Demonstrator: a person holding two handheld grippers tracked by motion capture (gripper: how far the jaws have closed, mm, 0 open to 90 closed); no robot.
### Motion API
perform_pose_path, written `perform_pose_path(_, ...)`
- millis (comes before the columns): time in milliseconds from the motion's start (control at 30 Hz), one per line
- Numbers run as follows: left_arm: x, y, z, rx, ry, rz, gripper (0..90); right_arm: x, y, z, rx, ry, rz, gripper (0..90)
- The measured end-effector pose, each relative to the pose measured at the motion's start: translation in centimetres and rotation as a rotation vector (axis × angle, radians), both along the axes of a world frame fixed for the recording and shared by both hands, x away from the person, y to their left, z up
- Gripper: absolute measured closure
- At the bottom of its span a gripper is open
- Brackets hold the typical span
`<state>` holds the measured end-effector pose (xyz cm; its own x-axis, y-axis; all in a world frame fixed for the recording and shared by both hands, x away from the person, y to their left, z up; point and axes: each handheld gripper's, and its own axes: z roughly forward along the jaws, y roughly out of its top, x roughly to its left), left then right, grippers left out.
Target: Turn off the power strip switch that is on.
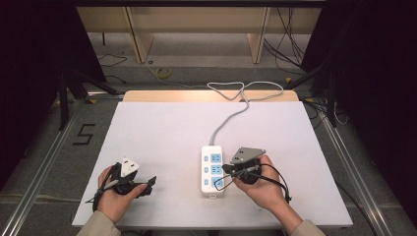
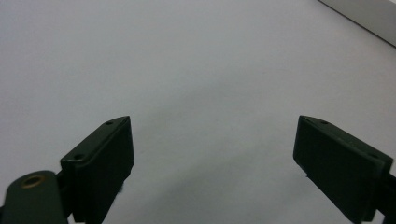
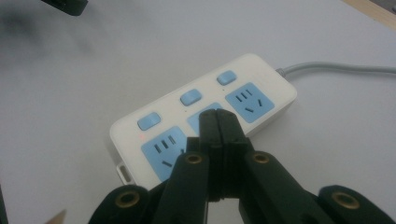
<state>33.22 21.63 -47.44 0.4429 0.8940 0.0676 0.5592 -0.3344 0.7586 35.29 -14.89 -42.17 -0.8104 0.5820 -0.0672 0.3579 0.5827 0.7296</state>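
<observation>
Hovering right gripper (image 3: 218,116) over power strip (image 3: 205,112) | fingers together | left gripper (image 2: 212,154) spread

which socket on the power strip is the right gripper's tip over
The middle socket: the shut right hand-held gripper partly covers it, while both end sockets show fully.

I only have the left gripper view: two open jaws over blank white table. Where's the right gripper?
Observer: The right gripper is over the white power strip at table centre, jaws shut, nothing between them.
Operator: Which part of the strip?
Observer: In the right gripper view its tips sit above the middle blue socket.
Operator: Is the strip switched on?
Observer: A small red dot glows beside the nearest blue switch; the others I cannot tell.
</observation>
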Motion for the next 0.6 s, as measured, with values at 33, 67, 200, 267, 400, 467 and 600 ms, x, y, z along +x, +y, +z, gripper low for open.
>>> perform_pose_path(33,0.0,0.0,0.0,0.0,0.0,0.0,12.1,0.05,0.03,0.0,-0.001,-0.006,0.005,90.0)
perform_pose_path(67,0.0,0.0,0.01,0.001,0.002,0.0,12.1,0.06,0.08,0.0,0.0,-0.006,0.005,90.0)
perform_pose_path(200,0.0,0.0,0.01,0.001,0.002,0.0,12.1,0.07,0.24,0.0,-0.001,-0.004,0.009,90.0)
perform_pose_path(267,0.0,0.02,0.01,0.001,0.001,0.0,12.1,0.08,0.34,-0.04,0.0,-0.004,0.012,90.0)
perform_pose_path(400,0.0,0.01,0.01,0.002,0.001,-0.001,12.1,0.09,0.57,-0.06,-0.003,0.0,0.016,90.0)
perform_pose_path(467,0.0,0.0,0.0,0.0,0.0,0.0,12.1,0.1,0.7,-0.07,-0.003,0.001,0.018,90.0)
perform_pose_path(600,-0.01,0.02,0.02,0.003,0.003,-0.001,12.1,0.1,0.95,-0.08,-0.008,0.002,0.025,90.0)
